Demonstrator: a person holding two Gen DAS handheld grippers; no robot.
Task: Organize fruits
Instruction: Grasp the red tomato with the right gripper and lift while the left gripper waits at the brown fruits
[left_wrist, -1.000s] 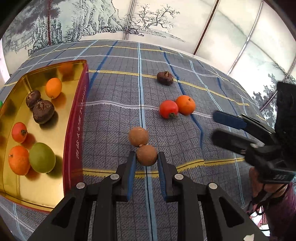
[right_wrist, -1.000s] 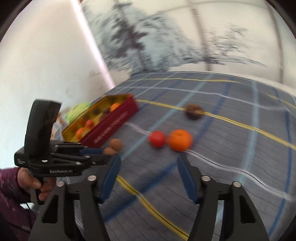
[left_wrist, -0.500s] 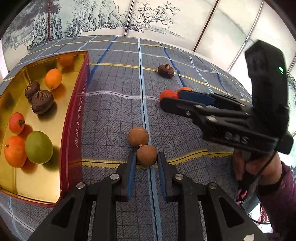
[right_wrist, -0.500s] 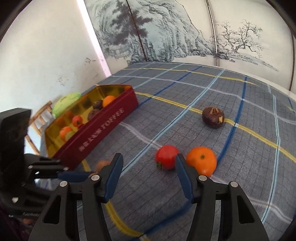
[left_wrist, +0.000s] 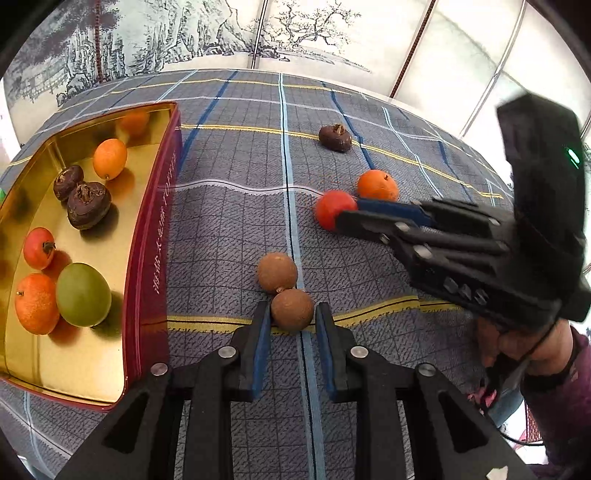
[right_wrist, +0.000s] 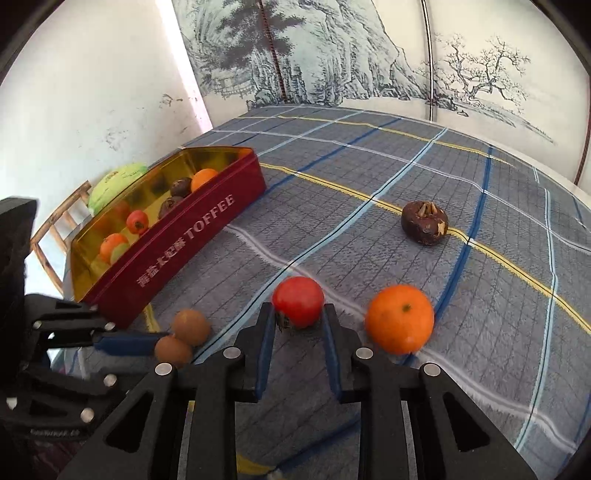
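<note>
My left gripper (left_wrist: 292, 305) rests low on the plaid cloth with a brown round fruit (left_wrist: 291, 312) between its blue pads. The pads still touch it while the jaws are opening. A second brown fruit (left_wrist: 277, 272) lies against it just beyond. My right gripper (right_wrist: 297, 308) is shut on a red fruit (right_wrist: 298, 301) that sits on the cloth. In the left wrist view this gripper (left_wrist: 351, 210) reaches in from the right to the red fruit (left_wrist: 330, 212). An orange (right_wrist: 399, 318) lies just right of it, loose.
A gold-lined red toffee tin (left_wrist: 155, 258) stands at the left and holds several fruits. A dark chestnut-like fruit (right_wrist: 424, 223) lies farther back on the cloth. A green object (right_wrist: 118, 181) sits on a wooden chair beyond the tin. A hand (left_wrist: 517, 343) grips the right tool.
My right gripper came in from the right, lowered around the red fruit and shut on it. My left gripper stayed where it was around the brown fruit.
</note>
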